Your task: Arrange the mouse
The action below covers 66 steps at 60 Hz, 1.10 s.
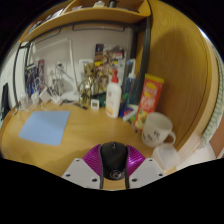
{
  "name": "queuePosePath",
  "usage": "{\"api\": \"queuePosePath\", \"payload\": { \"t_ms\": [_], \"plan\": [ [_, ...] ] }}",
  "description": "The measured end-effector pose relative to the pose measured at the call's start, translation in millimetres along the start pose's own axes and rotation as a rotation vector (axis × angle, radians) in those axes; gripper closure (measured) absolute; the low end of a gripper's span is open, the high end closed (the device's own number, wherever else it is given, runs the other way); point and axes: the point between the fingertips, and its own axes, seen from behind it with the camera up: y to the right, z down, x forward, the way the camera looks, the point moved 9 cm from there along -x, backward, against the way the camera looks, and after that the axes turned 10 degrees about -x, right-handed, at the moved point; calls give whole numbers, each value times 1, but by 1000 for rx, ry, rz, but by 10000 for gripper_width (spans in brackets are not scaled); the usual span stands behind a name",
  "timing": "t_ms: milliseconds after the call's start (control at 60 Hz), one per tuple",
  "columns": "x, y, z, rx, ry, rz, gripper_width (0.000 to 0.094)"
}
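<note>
A black computer mouse (114, 158) sits between my two fingers, its rounded back facing ahead. My gripper (113, 166) is shut on the mouse, with the magenta pads (92, 160) pressed against both its sides. It is held over the near part of the wooden desk (70, 145). A light blue mouse mat (45, 126) lies flat on the desk, ahead and to the left of the fingers.
A white mug (156, 128) stands ahead to the right, with a clear cup (166, 156) nearer. A white bottle (113, 98), an orange box (151, 96) and clutter line the back. A shelf (90, 17) runs overhead, with a wooden panel (180, 70) at right.
</note>
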Motion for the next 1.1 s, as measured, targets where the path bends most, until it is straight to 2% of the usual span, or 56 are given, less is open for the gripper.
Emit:
{"api": "queuePosePath", "payload": {
  "t_ms": [150, 283, 450, 567, 717, 817, 1050, 1100],
  "plan": [
    [-21, -7, -117, 14, 148, 45, 649],
    [-37, -36, -218, 23, 267, 40, 648],
    [-27, -121, -282, 19, 313, -34, 648],
    [6, -190, -277, 21, 264, -100, 649],
    [61, -264, -227, 12, 120, -169, 649],
    [93, -287, -187, 2, 20, -186, 648],
    [128, -300, -130, 14, -141, -192, 627],
    [130, -300, -126, 2, -126, -180, 621]
  ]
}}
